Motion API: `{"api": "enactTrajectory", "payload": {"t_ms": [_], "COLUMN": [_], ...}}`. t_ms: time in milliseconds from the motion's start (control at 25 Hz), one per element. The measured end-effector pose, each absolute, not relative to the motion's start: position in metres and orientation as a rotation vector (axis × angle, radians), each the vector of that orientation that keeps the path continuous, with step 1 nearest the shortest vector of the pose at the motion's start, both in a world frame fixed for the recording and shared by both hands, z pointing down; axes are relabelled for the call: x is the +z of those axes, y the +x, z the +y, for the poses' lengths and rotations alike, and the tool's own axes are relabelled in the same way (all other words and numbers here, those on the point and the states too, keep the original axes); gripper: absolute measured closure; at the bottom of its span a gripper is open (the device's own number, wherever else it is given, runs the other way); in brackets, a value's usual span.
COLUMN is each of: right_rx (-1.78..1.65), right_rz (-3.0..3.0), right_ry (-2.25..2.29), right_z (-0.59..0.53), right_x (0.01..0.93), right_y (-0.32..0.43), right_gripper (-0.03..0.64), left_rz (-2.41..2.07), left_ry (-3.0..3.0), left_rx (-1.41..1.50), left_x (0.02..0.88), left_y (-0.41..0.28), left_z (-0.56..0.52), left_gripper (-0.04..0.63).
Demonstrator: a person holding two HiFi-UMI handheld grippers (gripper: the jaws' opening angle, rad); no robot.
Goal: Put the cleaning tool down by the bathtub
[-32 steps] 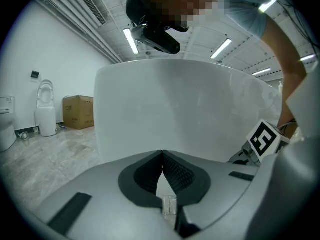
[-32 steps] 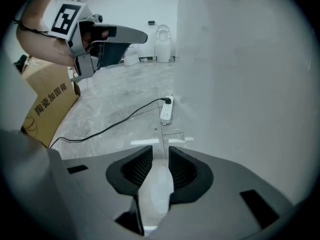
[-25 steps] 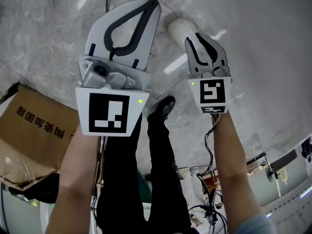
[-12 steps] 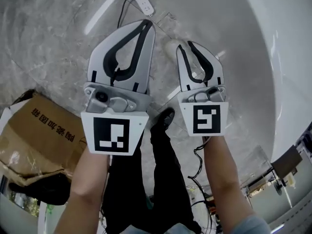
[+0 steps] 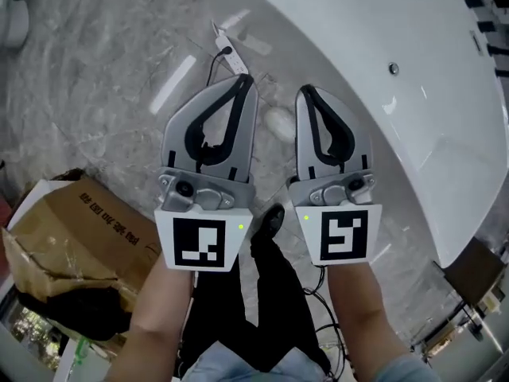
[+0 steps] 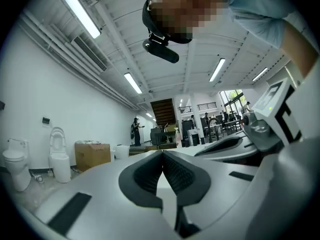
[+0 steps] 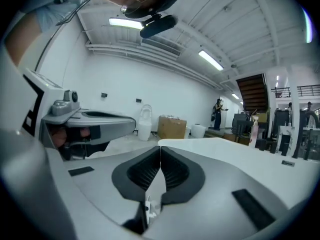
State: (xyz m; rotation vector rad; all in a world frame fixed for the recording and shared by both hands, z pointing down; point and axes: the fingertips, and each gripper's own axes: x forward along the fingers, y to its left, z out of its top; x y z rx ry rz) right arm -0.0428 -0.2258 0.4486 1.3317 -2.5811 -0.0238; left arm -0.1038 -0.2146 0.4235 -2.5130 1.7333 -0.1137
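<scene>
Marble floor (image 5: pixel 103 78) by the bathtub (image 5: pixel 413 70) held the apparent cleaning tool (image 5: pixel 278 122); left gripper (image 5: pixel 245 79) was pressed together, right gripper (image 5: pixel 305 91) closing, both empty.

Left hand-held gripper (image 5: pixel 242 83), jaws together

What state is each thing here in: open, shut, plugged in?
Left hand-held gripper: shut, empty.
Right hand-held gripper: jaws closing, nothing between them.
Cardboard box: dented and crumpled.
Power strip: one cable plugged in.
Cleaning tool: lying on the floor, held by neither.
</scene>
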Motion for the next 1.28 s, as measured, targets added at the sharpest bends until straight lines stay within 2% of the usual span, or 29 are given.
{"api": "enactTrajectory", "payload": {"t_ms": [240, 760, 1280], "right_rx": [-0.101, -0.203, -0.353], "right_rz": [-2.649, -2.718, -2.783], "right_ry": [1.376, 1.449, 1.523], "right_z": [-0.198, -0.167, -0.110], "right_x": [0.355, 0.268, 0.108], "right_y": [-0.034, -0.017, 0.030], "right_gripper": [0.603, 0.603, 0.603], "left_rz": [1.715, 1.683, 1.691], "left_ry": [-2.432, -2.337, -2.248], "left_rx": [-0.086, -0.031, 0.043], "left_x": [0.343, 0.256, 0.110], "left_y": [-0.092, -0.080, -0.048], "left_z": [-0.184, -0.150, -0.091], "left_gripper": [0.580, 0.580, 0.580]}}
